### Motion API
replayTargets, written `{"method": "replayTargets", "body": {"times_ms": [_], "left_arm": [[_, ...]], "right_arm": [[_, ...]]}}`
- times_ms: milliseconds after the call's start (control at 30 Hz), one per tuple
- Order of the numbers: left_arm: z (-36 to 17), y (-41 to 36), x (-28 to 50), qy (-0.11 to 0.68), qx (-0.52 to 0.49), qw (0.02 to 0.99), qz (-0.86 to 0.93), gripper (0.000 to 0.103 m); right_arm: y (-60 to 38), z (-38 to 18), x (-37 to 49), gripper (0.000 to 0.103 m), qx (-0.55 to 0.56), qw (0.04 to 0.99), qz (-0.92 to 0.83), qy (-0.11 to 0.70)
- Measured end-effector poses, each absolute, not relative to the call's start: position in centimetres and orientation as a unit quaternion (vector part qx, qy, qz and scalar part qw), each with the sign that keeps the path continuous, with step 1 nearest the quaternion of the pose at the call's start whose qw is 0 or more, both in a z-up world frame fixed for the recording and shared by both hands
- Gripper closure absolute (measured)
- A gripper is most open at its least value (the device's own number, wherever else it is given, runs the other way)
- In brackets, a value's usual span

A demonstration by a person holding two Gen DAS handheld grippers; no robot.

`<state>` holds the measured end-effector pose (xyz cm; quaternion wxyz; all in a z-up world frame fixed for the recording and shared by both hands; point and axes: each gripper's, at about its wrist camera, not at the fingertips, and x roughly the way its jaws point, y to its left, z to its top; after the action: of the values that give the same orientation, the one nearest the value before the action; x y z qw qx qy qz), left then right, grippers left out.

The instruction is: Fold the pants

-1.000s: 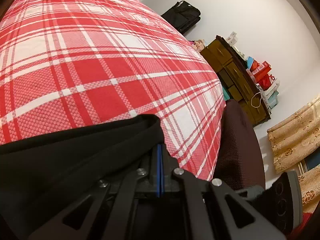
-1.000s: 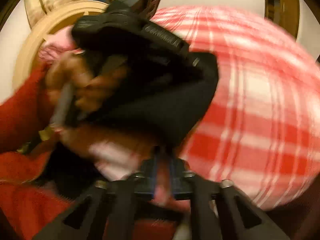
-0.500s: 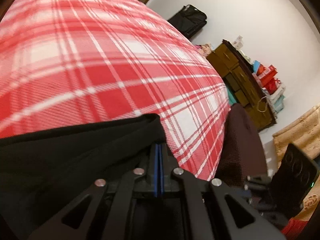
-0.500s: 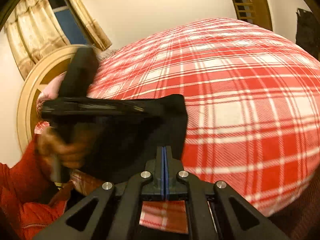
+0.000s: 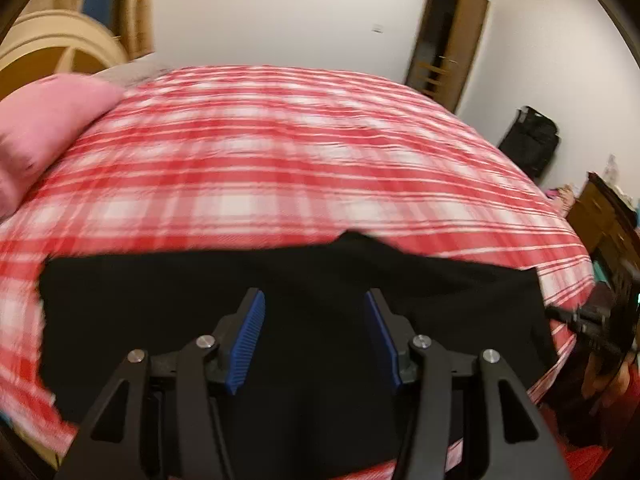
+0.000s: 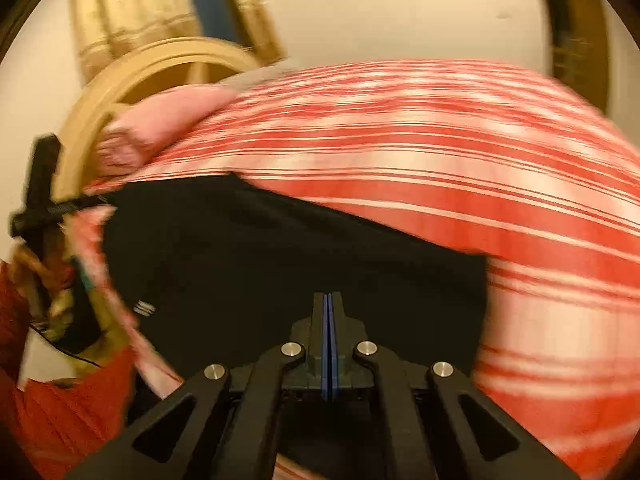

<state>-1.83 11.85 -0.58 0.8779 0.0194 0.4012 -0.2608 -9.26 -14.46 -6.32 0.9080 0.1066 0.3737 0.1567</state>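
Black fabric pants [image 5: 280, 292] lie folded flat on the near edge of the bed, filling the lower half of both wrist views. In the left wrist view, the left tool [image 5: 312, 320] sits at the bottom centre with its two blue ribbed pads [image 5: 250, 336] spread wide, over the dark cloth with nothing between them. In the right wrist view, the right tool [image 6: 328, 320] sits at the bottom centre with its blue pads pressed together; whether a fold of the pants [image 6: 280, 264] is pinched there cannot be told, since black cloth lies all around the tips. Beyond the cloth, a red-and-white plaid bedspread [image 5: 300, 168] covers the bed across the middle of each frame. A pink pillow [image 5: 44, 128] rests at the left edge in the left view, with a curved cream wooden headboard [image 5: 60, 44] above it. A brown wooden door [image 5: 452, 60] stands at the upper right, and a black bag [image 5: 530, 140] leans against the wall below it. Both views are blurred.
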Motion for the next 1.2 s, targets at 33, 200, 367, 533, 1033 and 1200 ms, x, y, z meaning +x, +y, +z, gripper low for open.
{"method": "replayTargets", "body": {"times_ms": [33, 200, 367, 533, 1033, 1200], "left_arm": [[-1.1, 12.7, -2.0, 0.404, 0.014, 0.880, -0.250, 0.049], [-3.7, 18.0, -1.7, 0.429, -0.055, 0.884, -0.176, 0.048], [-4.0, 22.5, -1.9, 0.418, -0.114, 0.890, -0.139, 0.041], [-5.3, 25.3, -2.1, 0.399, -0.112, 0.908, -0.065, 0.029], [-10.5, 29.4, -2.4, 0.399, -0.276, 0.874, 0.014, 0.014], [-9.8, 28.3, -2.1, 0.398, -0.244, 0.883, 0.038, 0.032]], "right_arm": [[-12.5, -6.3, -9.0, 0.102, 0.108, 0.900, 0.188, 0.378], [-2.5, -9.5, -4.8, 0.102, 0.024, 0.880, 0.249, 0.404], [-1.1, -9.9, -1.6, 0.102, 0.087, 0.900, 0.222, 0.366], [0.1, -9.5, -1.2, 0.102, 0.078, 0.913, 0.206, 0.344], [-1.1, -5.0, -6.6, 0.099, 0.113, 0.916, 0.220, 0.316], [-2.6, -5.4, -6.5, 0.099, 0.141, 0.916, 0.197, 0.320]]}}
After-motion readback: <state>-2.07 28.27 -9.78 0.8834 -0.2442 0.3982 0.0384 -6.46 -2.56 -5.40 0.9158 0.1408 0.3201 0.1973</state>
